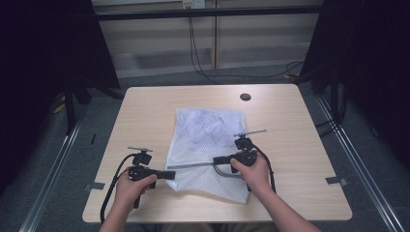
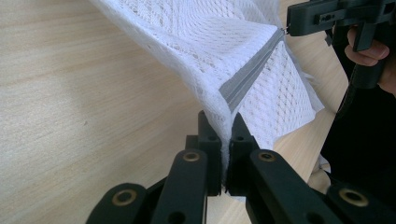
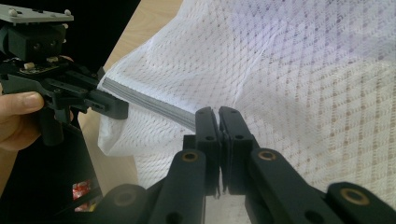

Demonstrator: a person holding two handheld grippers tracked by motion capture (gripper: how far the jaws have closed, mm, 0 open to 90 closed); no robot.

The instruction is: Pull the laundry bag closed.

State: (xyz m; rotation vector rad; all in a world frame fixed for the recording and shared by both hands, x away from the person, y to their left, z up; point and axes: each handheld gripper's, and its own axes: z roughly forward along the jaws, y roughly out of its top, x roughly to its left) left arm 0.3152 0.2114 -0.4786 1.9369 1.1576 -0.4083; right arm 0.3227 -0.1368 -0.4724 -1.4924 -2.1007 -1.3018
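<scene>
A white mesh bag (image 1: pixel 205 145) lies on the wooden table (image 1: pixel 290 145), with pale cloth bunched inside near its far end. Its grey zipper (image 1: pixel 193 165) is lifted and stretched taut between the two grippers along the near edge. My left gripper (image 1: pixel 170 175) is shut on the bag's left corner, where the zipper (image 2: pixel 250 70) ends between its jaws (image 2: pixel 223 122). My right gripper (image 1: pixel 216 161) is shut on the zipper's other end; its closed jaws (image 3: pixel 218 114) pinch the grey strip (image 3: pixel 149 100). Each gripper view shows the other hand's gripper (image 2: pixel 289 25) (image 3: pixel 116 109) farther off.
A round dark cable hole (image 1: pixel 245 96) sits near the table's far edge. Bare tabletop lies on both sides of the bag. Cables run across the floor beyond the table, and dark curtains hang at left and right.
</scene>
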